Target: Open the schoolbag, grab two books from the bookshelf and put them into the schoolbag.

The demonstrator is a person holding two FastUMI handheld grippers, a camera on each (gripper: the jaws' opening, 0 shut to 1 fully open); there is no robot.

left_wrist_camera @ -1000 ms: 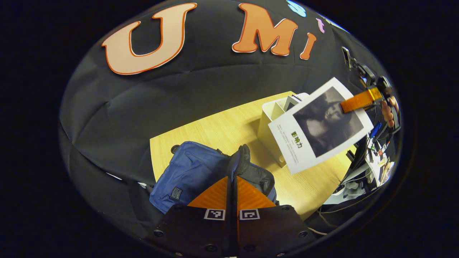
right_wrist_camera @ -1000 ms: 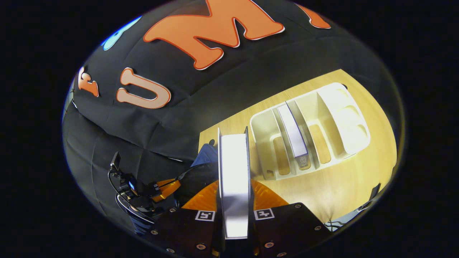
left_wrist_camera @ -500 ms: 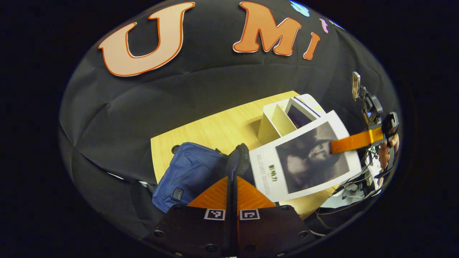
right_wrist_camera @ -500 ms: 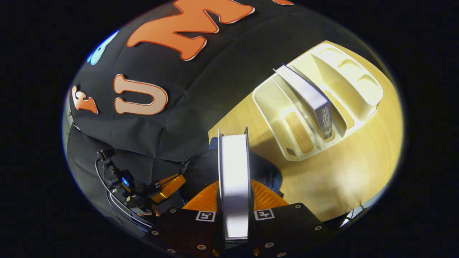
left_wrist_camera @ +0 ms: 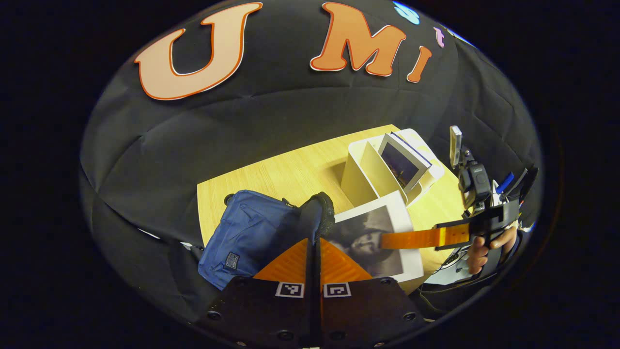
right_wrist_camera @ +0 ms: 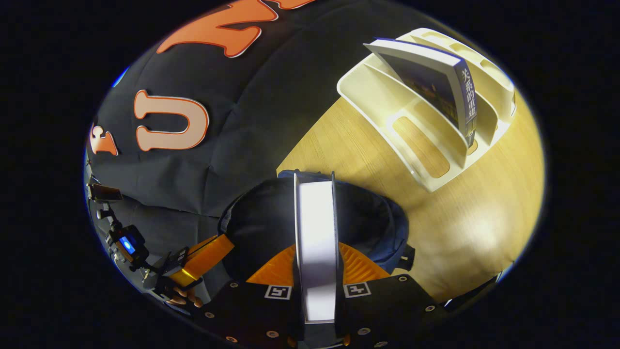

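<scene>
Since a second ago the right hand-held gripper (right_wrist_camera: 317, 252), clamped on a book (right_wrist_camera: 316, 242), has swung it from the bookshelf (right_wrist_camera: 416, 131) down over the schoolbag (right_wrist_camera: 368, 218), whose flap the closed left hand-held gripper (left_wrist_camera: 315, 242) pinches open.

1. Left gripper (left_wrist_camera: 314, 242): 2 orange fingers pressed together, pinching a fold of dark fabric at their tips.
2. Right gripper (right_wrist_camera: 316, 252): fingers parted, clamped on opposite faces of a book.
3. Hand (left_wrist_camera: 484, 245): wrapped around the right gripper's handle.
</scene>
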